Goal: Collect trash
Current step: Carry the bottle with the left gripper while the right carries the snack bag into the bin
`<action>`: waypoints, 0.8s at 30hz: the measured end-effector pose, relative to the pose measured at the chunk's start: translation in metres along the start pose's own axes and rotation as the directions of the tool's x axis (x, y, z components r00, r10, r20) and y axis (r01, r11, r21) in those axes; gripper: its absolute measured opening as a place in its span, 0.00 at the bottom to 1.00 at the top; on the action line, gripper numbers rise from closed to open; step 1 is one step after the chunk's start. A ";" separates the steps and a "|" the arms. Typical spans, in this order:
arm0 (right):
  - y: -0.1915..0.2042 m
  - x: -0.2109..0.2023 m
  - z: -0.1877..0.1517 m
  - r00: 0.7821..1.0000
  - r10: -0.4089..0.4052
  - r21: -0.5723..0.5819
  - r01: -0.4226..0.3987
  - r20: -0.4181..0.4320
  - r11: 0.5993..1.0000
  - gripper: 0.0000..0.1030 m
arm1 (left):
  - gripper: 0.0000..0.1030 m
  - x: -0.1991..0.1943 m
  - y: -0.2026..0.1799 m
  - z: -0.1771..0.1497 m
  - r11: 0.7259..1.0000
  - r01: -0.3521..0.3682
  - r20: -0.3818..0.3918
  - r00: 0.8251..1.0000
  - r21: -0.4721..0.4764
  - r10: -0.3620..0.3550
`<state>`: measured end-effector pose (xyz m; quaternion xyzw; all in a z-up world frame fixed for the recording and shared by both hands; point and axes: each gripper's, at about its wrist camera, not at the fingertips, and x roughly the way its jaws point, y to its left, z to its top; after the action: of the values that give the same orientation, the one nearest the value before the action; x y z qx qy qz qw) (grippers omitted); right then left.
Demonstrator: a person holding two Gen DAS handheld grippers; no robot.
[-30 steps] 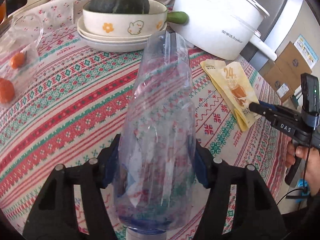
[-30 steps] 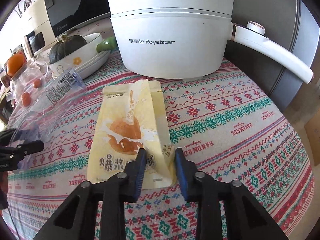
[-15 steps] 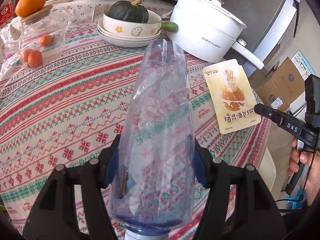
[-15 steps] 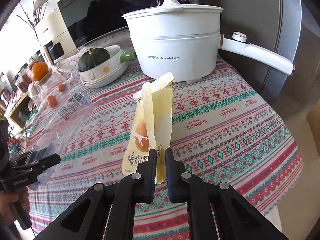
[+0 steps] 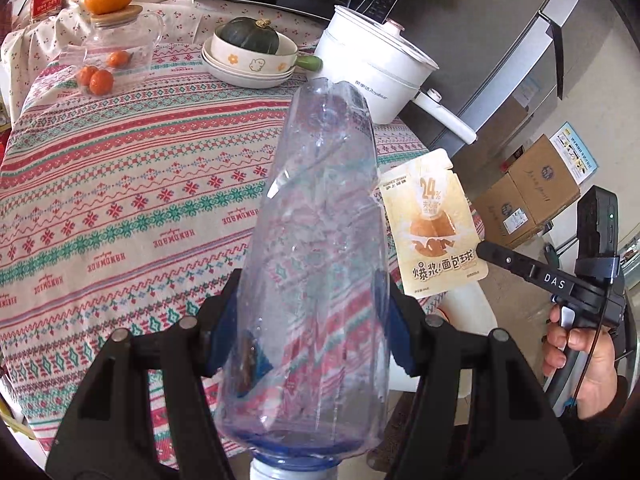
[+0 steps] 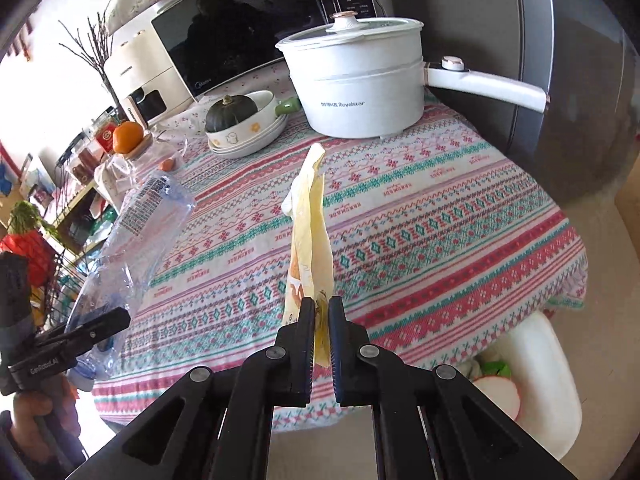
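Observation:
A crushed clear plastic bottle with a blue tint stands up between the fingers of my left gripper, which is shut on its lower body, cap end toward the camera. From the right wrist the same bottle hangs over the table's left edge. My right gripper is shut on the bottom edge of a yellow snack wrapper, seen edge-on and lifted above the tablecloth. In the left wrist view the wrapper shows its printed face, pinched by the right gripper beyond the table's right edge.
The patterned tablecloth carries a white electric pot with a long handle, stacked bowls holding a dark green squash, and a glass jar with oranges. A white bin sits on the floor by the table corner. Cardboard boxes stand beside the fridge.
The right gripper closed on the wrapper and lifted it off the cloth. Both grippers rose and pulled back from the table, so more of the table shows.

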<state>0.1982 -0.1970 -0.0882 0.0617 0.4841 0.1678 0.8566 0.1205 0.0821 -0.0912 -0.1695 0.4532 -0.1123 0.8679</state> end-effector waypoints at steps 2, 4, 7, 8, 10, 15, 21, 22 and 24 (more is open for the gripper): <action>-0.004 -0.005 -0.008 1.000 0.020 0.028 -0.019 -0.020 0.999 0.07 | 0.63 -0.005 0.001 -0.005 1.000 0.017 0.003 1.000 -0.020 -0.017; -0.006 -0.011 -0.014 0.999 0.033 0.035 -0.032 -0.021 0.999 0.07 | 0.63 -0.008 0.001 -0.008 0.999 0.040 0.001 0.999 -0.037 -0.040; -0.008 -0.020 -0.021 0.999 0.050 0.032 -0.050 -0.020 0.998 0.07 | 0.63 -0.013 -0.006 -0.014 0.998 0.059 -0.006 0.998 -0.026 -0.059; -0.009 -0.022 -0.023 0.998 0.058 0.029 -0.057 -0.027 0.998 0.07 | 0.63 -0.015 -0.008 -0.016 0.998 0.061 -0.008 0.998 -0.021 -0.061; -0.012 -0.026 -0.025 0.997 0.064 0.016 -0.063 -0.031 0.998 0.07 | 0.63 -0.014 -0.012 -0.019 0.998 0.061 -0.012 0.998 -0.011 -0.061; -0.026 -0.039 -0.034 0.998 0.065 0.019 -0.065 -0.014 0.998 0.07 | 0.63 -0.008 -0.021 -0.028 0.997 0.070 -0.041 0.997 0.018 -0.070; -0.054 -0.055 -0.049 0.999 0.045 0.030 -0.044 -0.008 0.999 0.07 | 0.63 -0.005 -0.034 -0.038 0.993 0.094 -0.066 0.994 0.075 -0.089; -0.062 -0.057 -0.052 0.999 0.040 0.036 -0.040 -0.009 0.999 0.07 | 0.63 -0.006 -0.035 -0.040 0.992 0.094 -0.066 0.994 0.081 -0.089; -0.077 -0.060 -0.059 1.000 0.027 0.049 -0.027 -0.012 0.998 0.07 | 0.63 -0.006 -0.037 -0.045 0.991 0.096 -0.070 0.994 0.094 -0.089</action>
<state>0.1370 -0.2929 -0.0914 0.0879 0.4927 0.1679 0.8493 0.0790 0.0420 -0.0962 -0.1443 0.4671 -0.1799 0.8536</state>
